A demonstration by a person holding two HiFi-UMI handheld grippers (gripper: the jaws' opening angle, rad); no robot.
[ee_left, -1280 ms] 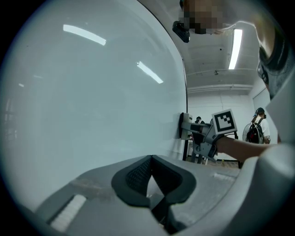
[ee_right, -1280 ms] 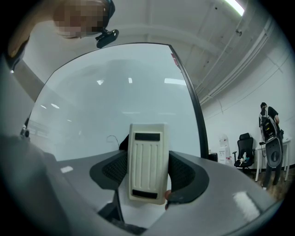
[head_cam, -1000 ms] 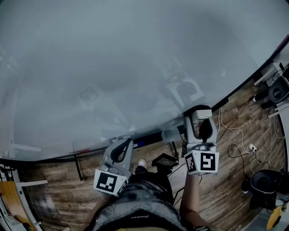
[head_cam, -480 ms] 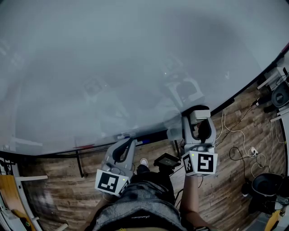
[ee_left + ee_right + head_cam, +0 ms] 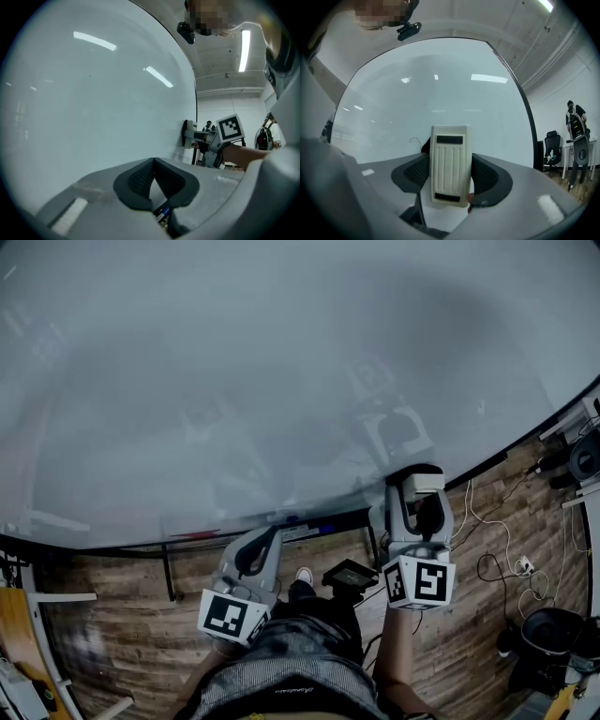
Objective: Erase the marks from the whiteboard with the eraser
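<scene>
Here, one eraser (image 5: 450,164), one whiteboard (image 5: 281,381).

The person's left tool (image 5: 270,532) is held low and close to the body, angled forward, its jaws pressed together on nothing. The right tool (image 5: 418,482), at the end of a bare forearm (image 5: 398,652) stretched forward, sits higher, its jaws clamped on both sides of an upright white eraser (image 5: 450,164).
</scene>
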